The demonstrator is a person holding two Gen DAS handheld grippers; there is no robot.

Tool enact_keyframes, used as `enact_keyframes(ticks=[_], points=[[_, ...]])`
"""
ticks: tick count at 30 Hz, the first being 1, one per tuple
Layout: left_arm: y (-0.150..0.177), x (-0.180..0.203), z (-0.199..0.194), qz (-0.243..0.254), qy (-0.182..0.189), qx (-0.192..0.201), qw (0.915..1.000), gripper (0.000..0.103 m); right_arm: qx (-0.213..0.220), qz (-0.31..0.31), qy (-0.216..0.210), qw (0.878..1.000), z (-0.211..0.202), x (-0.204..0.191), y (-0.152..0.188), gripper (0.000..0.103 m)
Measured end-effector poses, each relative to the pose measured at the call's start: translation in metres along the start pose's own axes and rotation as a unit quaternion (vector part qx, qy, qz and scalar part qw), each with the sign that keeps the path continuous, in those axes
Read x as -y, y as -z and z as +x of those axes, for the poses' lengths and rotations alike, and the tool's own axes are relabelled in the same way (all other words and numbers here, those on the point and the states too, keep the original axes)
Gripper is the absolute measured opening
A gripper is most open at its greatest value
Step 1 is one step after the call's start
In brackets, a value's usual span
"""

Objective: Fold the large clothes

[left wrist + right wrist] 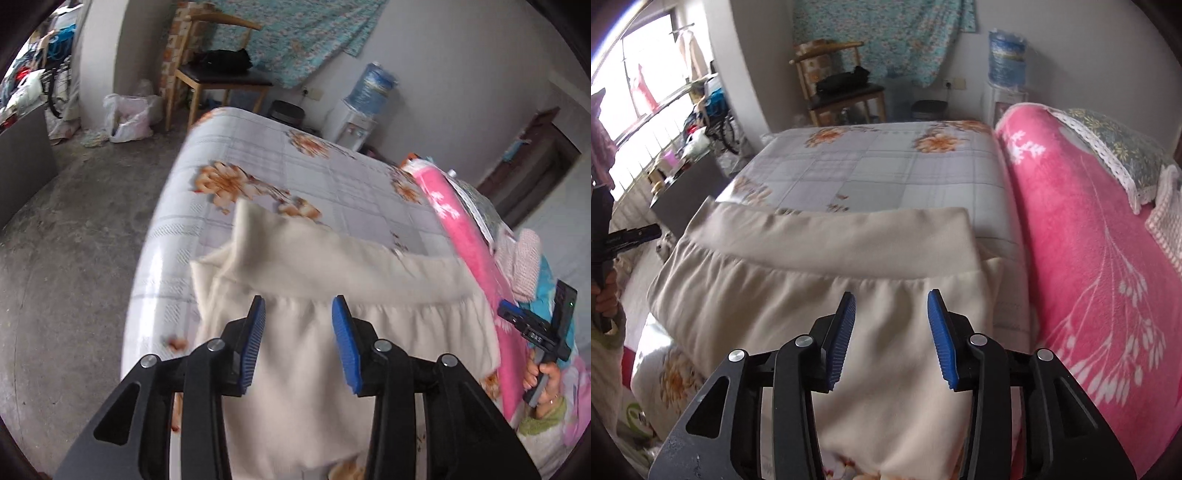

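No legible text, labels, brands, numbers in either view.

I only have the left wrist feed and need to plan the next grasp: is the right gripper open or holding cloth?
Observer: Open; the right gripper holds nothing.
Operator: What lies under it?
Observer: The cream fleece garment, close to its right edge.
Operator: Does that edge touch anything?
Observer: No; a strip of checked floral bedsheet shows between it and the pink plush blanket.
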State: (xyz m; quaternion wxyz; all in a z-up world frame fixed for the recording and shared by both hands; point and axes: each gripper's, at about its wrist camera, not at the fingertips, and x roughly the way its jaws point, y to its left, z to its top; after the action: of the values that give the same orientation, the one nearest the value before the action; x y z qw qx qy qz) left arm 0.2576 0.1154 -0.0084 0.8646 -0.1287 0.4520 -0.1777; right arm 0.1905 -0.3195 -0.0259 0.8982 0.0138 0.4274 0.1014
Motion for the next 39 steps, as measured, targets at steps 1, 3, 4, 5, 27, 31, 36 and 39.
enact_keyframes(ticks=[1,3,4,5,27,31,36,39], points=[[0.013,0.005,0.004,0.006,0.001,-0.014,0.9999,0.037,-0.008,-0.013,-0.005,1.0,0.0,-0.006,0.009,0.045],[0.036,0.004,0.018,0.009,-0.029,-0.039,0.9988,0.038,-0.036,-0.02,0.004,0.999,0.01,-0.005,0.028,0.045],[0.044,-0.003,0.027,0.002,-0.056,-0.055,0.9969,0.038,-0.057,-0.009,0.019,0.998,0.017,0.001,0.036,0.045],[0.051,-0.01,0.032,-0.013,-0.069,-0.063,0.9955,0.038,-0.076,0.006,0.033,0.997,0.024,0.01,0.043,0.042],[0.093,0.093,0.014,0.075,-0.18,0.014,0.9807,0.065,-0.001,-0.006,0.069,0.998,-0.045,-0.062,0.077,0.069],[0.098,0.108,0.047,0.091,-0.185,-0.012,0.9784,0.072,-0.006,0.008,0.037,0.999,-0.014,-0.078,0.068,0.069],[0.108,0.11,0.061,0.096,-0.22,-0.014,0.9706,0.074,-0.054,0.006,0.085,0.995,0.027,-0.086,0.073,0.069],[0.108,0.107,0.059,0.089,-0.216,-0.017,0.9722,0.074,-0.021,0.008,0.063,0.998,0.006,-0.102,0.062,0.069]])
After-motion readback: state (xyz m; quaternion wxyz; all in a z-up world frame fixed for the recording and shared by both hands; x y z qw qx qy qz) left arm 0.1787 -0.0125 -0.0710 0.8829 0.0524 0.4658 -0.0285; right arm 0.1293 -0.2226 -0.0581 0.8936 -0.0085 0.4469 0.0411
